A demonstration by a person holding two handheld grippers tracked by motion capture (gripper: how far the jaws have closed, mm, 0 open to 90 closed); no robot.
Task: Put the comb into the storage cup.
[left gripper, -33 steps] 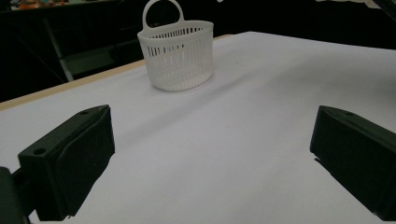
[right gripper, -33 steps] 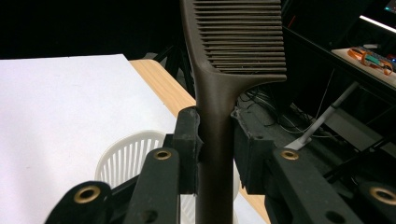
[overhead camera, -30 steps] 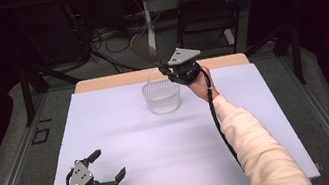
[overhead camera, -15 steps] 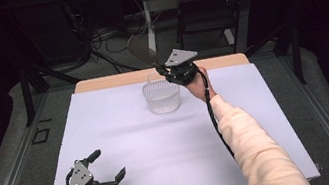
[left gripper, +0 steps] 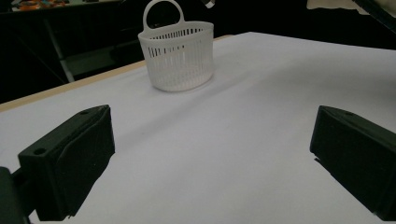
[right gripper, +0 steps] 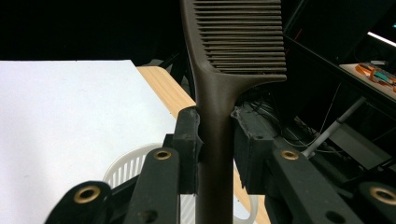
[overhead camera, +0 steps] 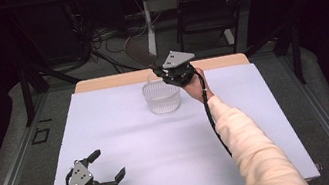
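Right gripper [right gripper: 215,140]: its fingers [right gripper: 189,140] are clamped on the handle of a dark brown comb [right gripper: 233,42], flat and slim, a row of fine teeth fanning off one side above the grip. In the high view that right gripper [overhead camera: 169,74] hangs over the far rim of a white slotted basket [overhead camera: 162,98] with a loop handle, standing at the back of the white surface [overhead camera: 162,148]. Down at the near-left corner, the left gripper [overhead camera: 109,170] rests low, fingers [left gripper: 70,158] spread wide, holding nothing.
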